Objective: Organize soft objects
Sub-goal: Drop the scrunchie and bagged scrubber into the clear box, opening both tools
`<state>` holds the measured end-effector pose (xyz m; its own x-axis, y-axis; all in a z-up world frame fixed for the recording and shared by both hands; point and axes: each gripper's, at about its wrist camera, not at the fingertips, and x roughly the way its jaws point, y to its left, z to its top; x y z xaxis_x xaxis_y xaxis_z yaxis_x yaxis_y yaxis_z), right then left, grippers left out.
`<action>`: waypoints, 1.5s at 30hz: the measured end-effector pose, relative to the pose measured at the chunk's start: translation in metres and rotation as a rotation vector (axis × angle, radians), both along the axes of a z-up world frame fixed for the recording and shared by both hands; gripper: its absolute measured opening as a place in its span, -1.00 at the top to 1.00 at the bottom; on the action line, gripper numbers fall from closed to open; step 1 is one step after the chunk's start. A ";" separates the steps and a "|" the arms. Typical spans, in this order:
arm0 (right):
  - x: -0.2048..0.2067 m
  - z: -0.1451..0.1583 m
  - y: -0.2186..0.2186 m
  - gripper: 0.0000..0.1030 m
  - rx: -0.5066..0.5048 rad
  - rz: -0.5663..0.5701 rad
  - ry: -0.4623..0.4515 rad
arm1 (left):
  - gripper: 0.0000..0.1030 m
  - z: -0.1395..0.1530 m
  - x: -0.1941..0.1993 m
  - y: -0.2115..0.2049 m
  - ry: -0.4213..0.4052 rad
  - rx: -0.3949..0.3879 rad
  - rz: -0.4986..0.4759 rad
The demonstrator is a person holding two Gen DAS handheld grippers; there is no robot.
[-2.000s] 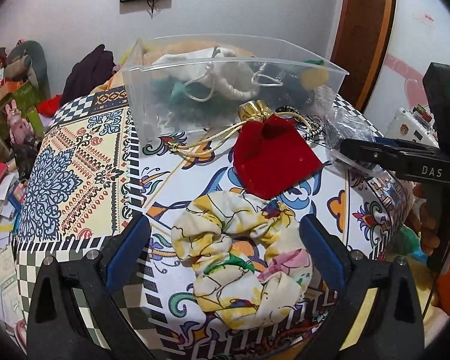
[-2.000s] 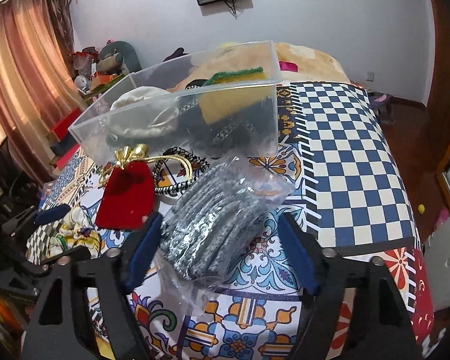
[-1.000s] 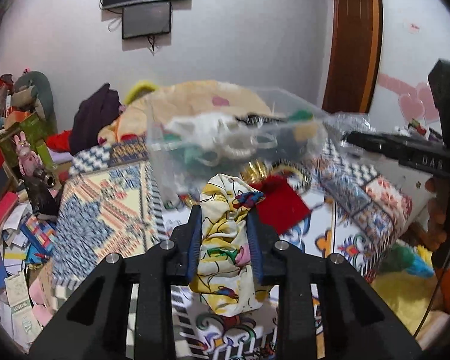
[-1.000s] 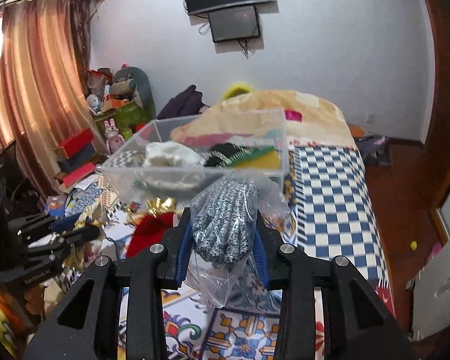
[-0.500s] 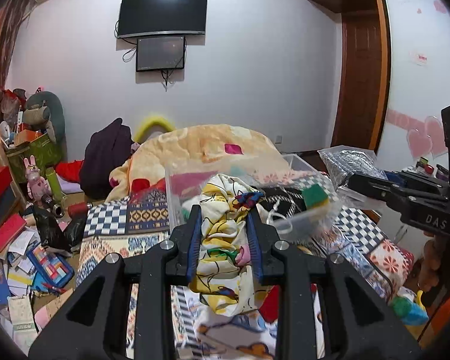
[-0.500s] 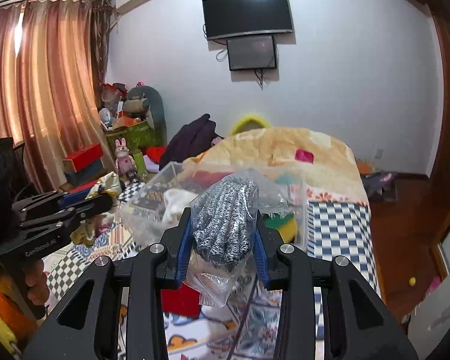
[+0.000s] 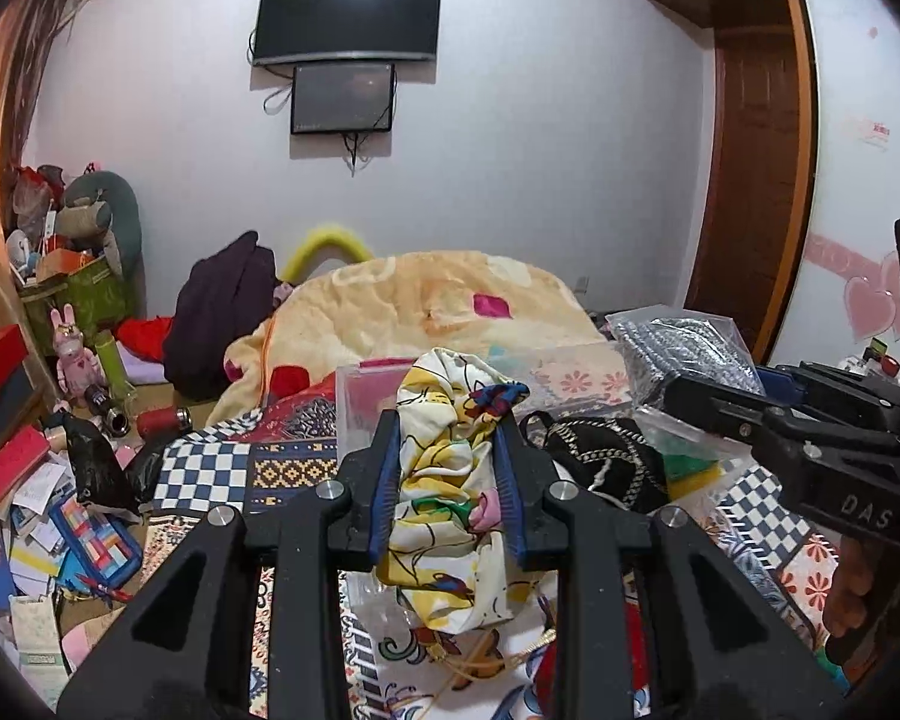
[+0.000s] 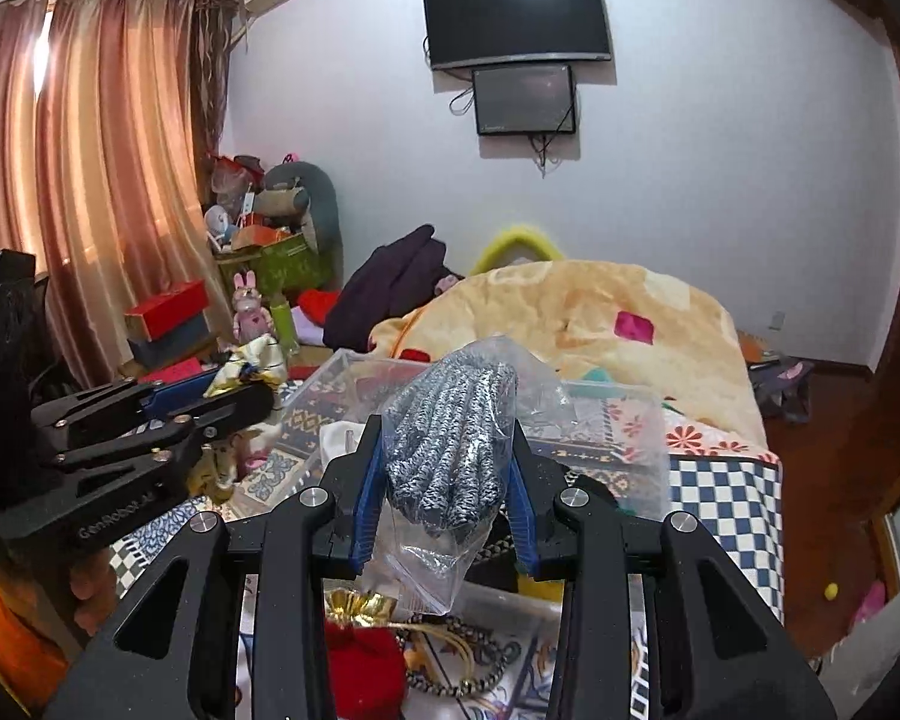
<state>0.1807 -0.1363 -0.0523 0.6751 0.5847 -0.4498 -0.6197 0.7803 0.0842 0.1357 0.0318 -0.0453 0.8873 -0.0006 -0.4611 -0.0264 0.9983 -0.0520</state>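
My left gripper [image 7: 448, 420] is shut on a yellow floral fabric scrunchie [image 7: 444, 480] and holds it up in front of the clear plastic bin [image 7: 366, 396]. My right gripper [image 8: 447, 426] is shut on a clear bag of grey knitted gloves [image 8: 450, 444], raised over the same bin [image 8: 624, 438]. The bin holds a black pouch [image 7: 600, 468], a green and yellow sponge [image 7: 687, 468] and white fabric [image 8: 339, 438]. A red pouch with gold cord [image 8: 363, 669] lies on the patterned cloth below. Each gripper shows in the other's view, the right one [image 7: 714, 396] and the left one [image 8: 234, 390].
The bin stands on a patterned, checkered tablecloth [image 8: 726, 498]. A bed with a peach blanket [image 7: 450, 306] is behind it. Boxes, toys and papers clutter the floor at left [image 7: 60, 480]. A striped cord [image 8: 468, 660] lies by the red pouch.
Both grippers closed on their items on the table, lifted them, and now hold them higher and closer to the bin's opening.
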 end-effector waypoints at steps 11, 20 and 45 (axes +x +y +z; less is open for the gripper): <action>0.022 -0.035 0.022 0.36 -0.104 0.016 0.084 | 0.44 -0.027 0.032 0.000 0.085 0.031 0.009; 0.032 -0.043 0.025 0.25 -0.136 -0.010 0.112 | -0.04 -0.036 0.039 -0.004 0.133 0.041 -0.002; -0.025 0.000 -0.032 -0.67 -0.025 -0.044 -0.043 | -0.59 -0.005 -0.034 -0.013 0.013 0.012 -0.080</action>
